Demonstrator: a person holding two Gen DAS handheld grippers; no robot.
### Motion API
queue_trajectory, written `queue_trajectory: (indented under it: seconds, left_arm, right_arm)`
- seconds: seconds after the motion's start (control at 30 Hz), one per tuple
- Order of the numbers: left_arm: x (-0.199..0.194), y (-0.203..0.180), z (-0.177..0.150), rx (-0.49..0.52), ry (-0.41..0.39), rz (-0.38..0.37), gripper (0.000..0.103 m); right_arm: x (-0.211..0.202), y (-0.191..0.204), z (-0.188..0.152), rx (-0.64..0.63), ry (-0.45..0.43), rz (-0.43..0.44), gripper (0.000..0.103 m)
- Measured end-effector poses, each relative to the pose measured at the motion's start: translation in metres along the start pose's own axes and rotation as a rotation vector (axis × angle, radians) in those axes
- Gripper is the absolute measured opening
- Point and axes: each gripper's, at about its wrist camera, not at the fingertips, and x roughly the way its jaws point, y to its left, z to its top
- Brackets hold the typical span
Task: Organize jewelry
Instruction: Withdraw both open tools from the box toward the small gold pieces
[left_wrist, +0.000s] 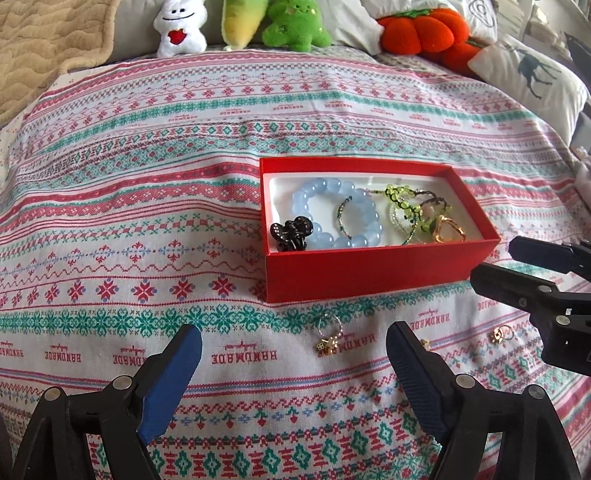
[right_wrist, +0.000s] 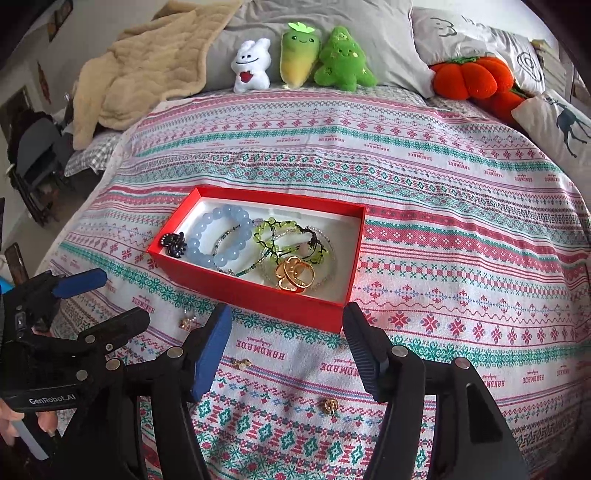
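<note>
while the left tool hangs spread wide with nothing between its blue pads, the left wrist view shows a small beaded ring lying on the patterned bedspread between its fingers. just beyond sits the red box, holding a blue bead bracelet, a black hair clip, green beaded strands and a gold ring. another gold earring lies to the right, beside the right tool.

seen from the right wrist, the right tool is also spread and empty, just short of the box's near corner. two gold pieces lie on the bedspread between its fingers, one nearer the camera. plush toys line the pillows.
</note>
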Motion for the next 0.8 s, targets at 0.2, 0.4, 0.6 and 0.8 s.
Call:
queue_trajectory:
  seconds: [0.2,0.4,0.6,0.8]
  left_arm:
    - [0.000,0.001,-0.008,0.021,0.010,0.009,0.085]
    - [0.003,0.006,-0.016,0.034,0.028,0.023,0.085]
    - [0.006,0.012,-0.024,0.033,0.048,0.027,0.085]
    - [0.007,0.015,-0.035,0.052,0.051,0.033,0.085]
  right_arm:
    - [-0.001,-0.002,-0.012,-0.010,0.018,-0.010,0.066]
    - [0.001,-0.002,-0.024,-0.036,0.040,-0.016,0.066]
    - [0.006,-0.003,-0.040,-0.061,0.073,-0.022,0.066]
    - [0.004,-0.005,-0.054,-0.078,0.086,-0.020,0.066]
